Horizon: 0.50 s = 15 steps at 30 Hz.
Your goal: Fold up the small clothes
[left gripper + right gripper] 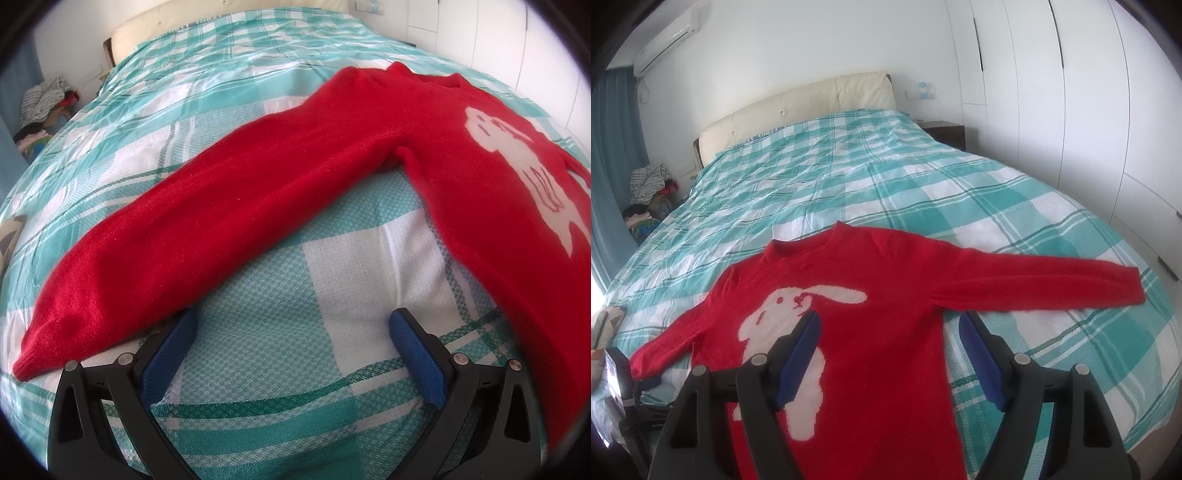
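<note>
Left gripper (293, 332): black frame with blue pads (168, 354), jaws spread wide with nothing between them, held over bare bedspread (258, 280) in the angle between the sweater's sleeve and its body; its left finger stands just beside the lower edge of the sleeve near the cuff, contact not discernible. Right gripper (890, 332): same build, jaws likewise wide and gripping nothing; its left finger sits over the white rabbit motif (790, 325), its right finger beyond the sweater's side edge, over the bedspread just below the other sleeve; whether the fingers touch the cloth cannot be told. Red sweater (886, 332): a small knitted pullover lying flat and face up on the near part of the bed, neckline toward the headboard (798, 107), both sleeves stretched outward; one sleeve (207, 206) runs diagonally across the left wrist view, the other sleeve (1034, 284) reaches toward the right edge of the bed in the right wrist view; the garment is unfolded. Surroundings: teal-and-white plaid bedspread covering the whole bed; cream padded headboard; white wardrobe doors (1052, 110) along the right wall; a wall air conditioner (670, 35) upper left; a heap of clothes (648, 192) beside the bed at left.
</note>
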### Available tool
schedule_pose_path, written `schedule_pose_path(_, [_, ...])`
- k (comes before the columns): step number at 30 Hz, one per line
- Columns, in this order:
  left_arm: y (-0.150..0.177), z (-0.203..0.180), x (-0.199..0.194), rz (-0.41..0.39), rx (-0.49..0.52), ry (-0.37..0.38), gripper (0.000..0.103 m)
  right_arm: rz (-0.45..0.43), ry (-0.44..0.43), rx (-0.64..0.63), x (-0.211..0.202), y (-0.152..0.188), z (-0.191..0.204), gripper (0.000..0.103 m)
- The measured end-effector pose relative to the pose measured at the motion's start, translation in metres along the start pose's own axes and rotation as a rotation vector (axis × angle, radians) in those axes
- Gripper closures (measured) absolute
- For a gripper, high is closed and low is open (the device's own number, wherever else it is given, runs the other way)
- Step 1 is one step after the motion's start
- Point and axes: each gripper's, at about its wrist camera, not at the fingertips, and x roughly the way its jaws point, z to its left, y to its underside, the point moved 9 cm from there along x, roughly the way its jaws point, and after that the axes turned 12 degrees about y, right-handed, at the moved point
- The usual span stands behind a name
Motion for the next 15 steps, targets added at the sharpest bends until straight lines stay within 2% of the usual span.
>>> schedule_pose_path(4, [0.000, 0.000, 0.000, 0.002, 0.000, 0.000, 0.000, 0.019, -0.025, 0.023, 0.002, 0.003, -0.001, 0.027])
schedule_pose_path(12, [0.000, 0.000, 0.000, -0.002, -0.001, 0.000, 0.000, -0.055, 0.012, -0.026, -0.022, -0.005, -0.024, 0.026])
schedule_pose_path(15, [-0.001, 0.001, 0.001, -0.005, -0.001, 0.000, 0.000, -0.029, -0.005, 0.039, -0.014, 0.005, -0.041, 0.026])
